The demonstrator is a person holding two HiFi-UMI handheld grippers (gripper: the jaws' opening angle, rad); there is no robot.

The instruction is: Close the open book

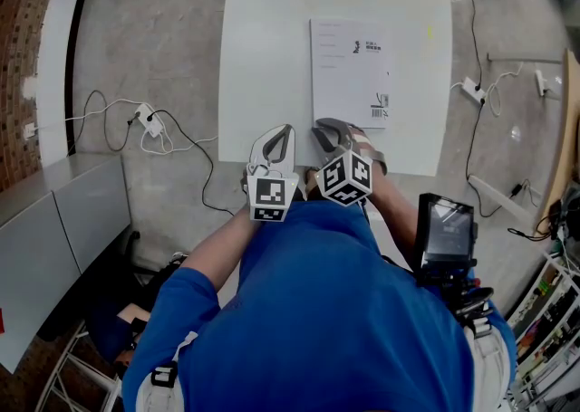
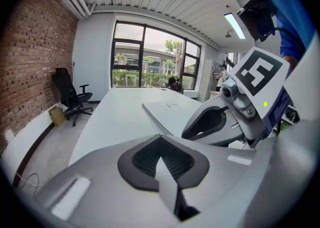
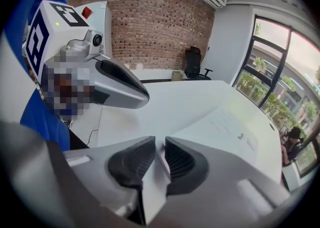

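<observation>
Lying flat on the bench (image 1: 263, 57), the book (image 1: 349, 71) is judged already closed; the left hand-held gripper (image 2: 161, 147) is seen fully closed, the right hand-held gripper (image 3: 160, 147) barely parted, both empty, so only withdrawal is called for.

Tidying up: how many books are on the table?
1, a closed book lying flat on the white table, just beyond the right claw. No others show.
</observation>
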